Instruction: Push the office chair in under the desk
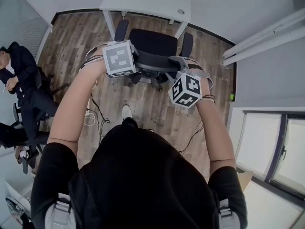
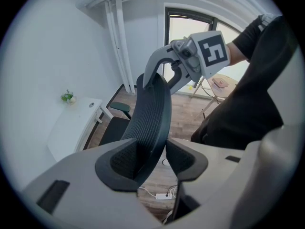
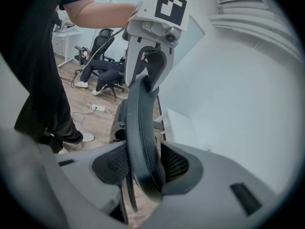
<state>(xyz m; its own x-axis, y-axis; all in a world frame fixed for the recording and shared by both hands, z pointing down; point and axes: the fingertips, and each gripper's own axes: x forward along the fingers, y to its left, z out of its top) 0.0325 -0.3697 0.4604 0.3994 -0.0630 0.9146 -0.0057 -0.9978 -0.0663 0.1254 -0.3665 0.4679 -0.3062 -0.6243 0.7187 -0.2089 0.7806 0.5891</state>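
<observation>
The black office chair stands on the wood floor just in front of the white desk, its armrests near the desk's legs. Both grippers hold the top rim of its mesh backrest. My left gripper has the backrest between its pads, with both pads against it. The right gripper is clamped on the same backrest further along. In the head view the left gripper is at the backrest's left end and the right gripper at its right end.
A person in dark clothes sits at the left beside other chairs. Cables and a power strip lie on the floor behind the chair. A small plant stands on the desk. White walls, pipes and a window close off the right.
</observation>
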